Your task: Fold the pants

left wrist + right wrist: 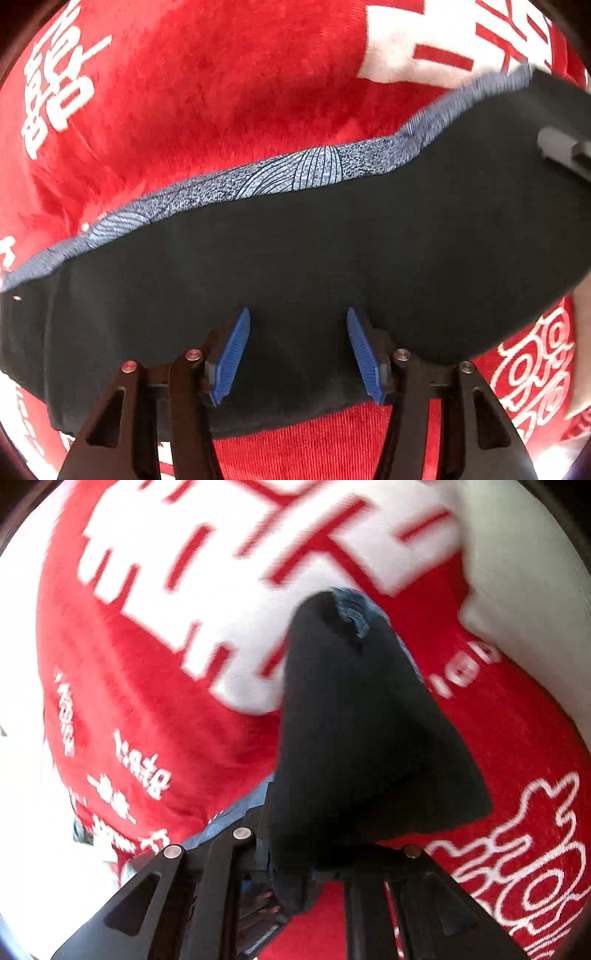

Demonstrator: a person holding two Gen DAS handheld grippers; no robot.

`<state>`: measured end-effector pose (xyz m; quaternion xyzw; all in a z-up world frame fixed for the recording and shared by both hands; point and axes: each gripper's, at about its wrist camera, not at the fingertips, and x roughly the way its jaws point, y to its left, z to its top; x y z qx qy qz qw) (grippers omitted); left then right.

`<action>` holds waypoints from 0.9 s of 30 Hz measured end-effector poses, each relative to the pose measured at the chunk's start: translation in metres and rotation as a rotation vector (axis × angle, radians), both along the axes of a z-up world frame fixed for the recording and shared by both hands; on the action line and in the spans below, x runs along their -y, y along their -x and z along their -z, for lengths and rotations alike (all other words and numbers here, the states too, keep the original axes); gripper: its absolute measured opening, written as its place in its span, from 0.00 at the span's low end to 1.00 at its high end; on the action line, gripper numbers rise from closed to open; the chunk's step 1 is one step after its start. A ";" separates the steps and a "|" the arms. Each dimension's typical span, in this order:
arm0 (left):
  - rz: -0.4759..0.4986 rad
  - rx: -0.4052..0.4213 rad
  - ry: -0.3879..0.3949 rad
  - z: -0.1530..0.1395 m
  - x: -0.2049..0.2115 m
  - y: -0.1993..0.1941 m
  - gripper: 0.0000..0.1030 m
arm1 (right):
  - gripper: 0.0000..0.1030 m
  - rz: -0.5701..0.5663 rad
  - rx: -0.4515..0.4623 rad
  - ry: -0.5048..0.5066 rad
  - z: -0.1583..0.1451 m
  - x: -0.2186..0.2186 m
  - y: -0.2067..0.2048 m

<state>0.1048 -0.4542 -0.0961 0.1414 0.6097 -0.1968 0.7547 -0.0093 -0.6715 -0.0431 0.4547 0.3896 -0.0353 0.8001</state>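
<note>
Right tongs (295,878) tips hidden — buried in dark pants (362,746).

Hidden and blurred parts

The right gripper's fingers are buried under the dark pants (369,746); the white lettering on the red cloth (147,701) is motion-blurred and unreadable.

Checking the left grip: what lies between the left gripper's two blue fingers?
Only dark pants fabric, unpinched, between the left gripper fingers, in the left wrist view.

Right gripper (295,878) pinches dark pants (354,738).
</note>
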 end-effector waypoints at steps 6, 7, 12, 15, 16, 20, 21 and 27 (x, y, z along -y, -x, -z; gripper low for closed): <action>-0.057 -0.028 0.083 -0.030 -0.066 -0.012 0.55 | 0.13 -0.166 0.025 0.129 -0.048 -0.060 -0.031; -0.065 -0.019 0.081 -0.035 -0.079 -0.016 0.55 | 0.13 -0.191 0.021 0.152 -0.052 -0.072 -0.036; -0.139 0.019 0.028 -0.048 -0.175 -0.035 0.55 | 0.13 -0.313 -0.015 0.264 -0.057 -0.145 -0.060; -0.193 0.019 -0.011 -0.044 -0.229 -0.050 0.55 | 0.13 -0.363 -0.064 0.327 -0.044 -0.192 -0.082; -0.213 0.016 -0.020 -0.042 -0.245 -0.053 0.55 | 0.13 -0.380 -0.087 0.354 -0.037 -0.209 -0.086; -0.260 0.011 -0.041 -0.040 -0.292 -0.056 0.58 | 0.13 -0.473 -0.200 0.533 0.003 -0.281 -0.101; -0.269 0.010 -0.047 -0.037 -0.302 -0.058 0.73 | 0.14 -0.494 -0.221 0.570 0.013 -0.292 -0.101; -0.313 0.001 -0.007 -0.028 -0.338 -0.073 0.82 | 0.55 -0.623 -0.289 0.942 0.047 -0.355 -0.079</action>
